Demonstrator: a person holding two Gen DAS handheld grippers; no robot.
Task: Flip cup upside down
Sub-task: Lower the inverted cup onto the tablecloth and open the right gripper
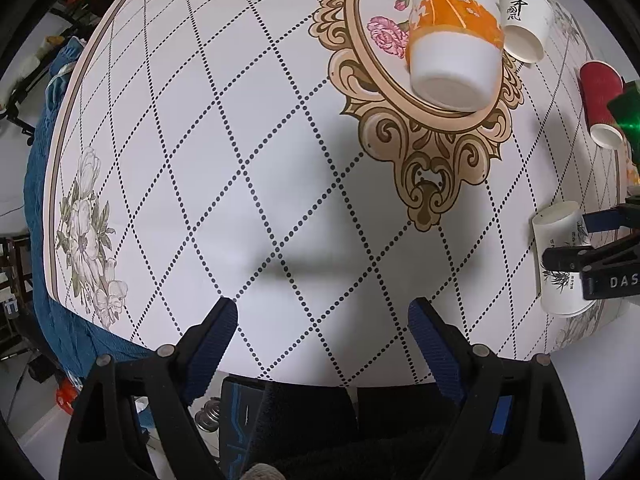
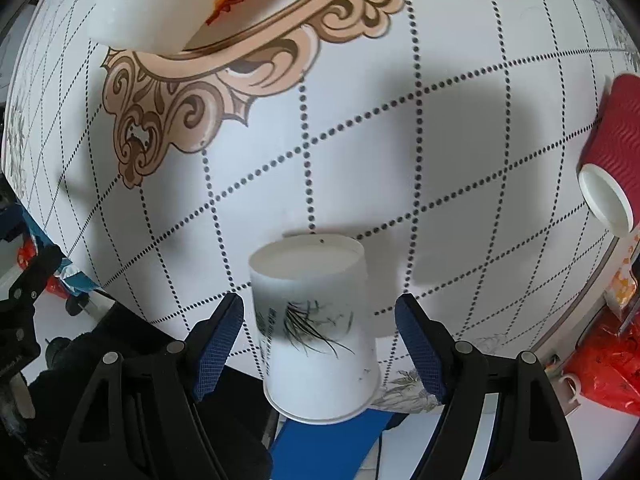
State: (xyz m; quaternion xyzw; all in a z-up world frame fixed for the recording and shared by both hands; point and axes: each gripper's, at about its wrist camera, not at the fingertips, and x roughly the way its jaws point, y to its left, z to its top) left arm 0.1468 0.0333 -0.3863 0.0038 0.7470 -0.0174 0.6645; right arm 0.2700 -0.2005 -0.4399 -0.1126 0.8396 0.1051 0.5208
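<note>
The white paper cup with a green leaf print stands upside down on the worktop, its flat base up and its wide rim down near the worktop's near edge. It sits between the two blue-padded fingers of the right hand-held gripper. Those fingers are spread apart, with a gap on each side of the cup, so they are not touching it. In the left wrist view the same cup shows far to the right of the left hand-held gripper, with the black tips of the right hand-held gripper on either side of it.

The left hand-held gripper is open and empty, its fingers wide apart over bare worktop near the edge.

Ahead and to the right of the left hand-held gripper, a large orange and white cup stands upside down on the ornate oval printed on the worktop. Just beside it, further right, is a small white cup with black lettering, also bottom up. A red ribbed cup stands inverted further right, well apart from these. In the right wrist view the red cup is ahead and far right of the right hand-held gripper.
</note>
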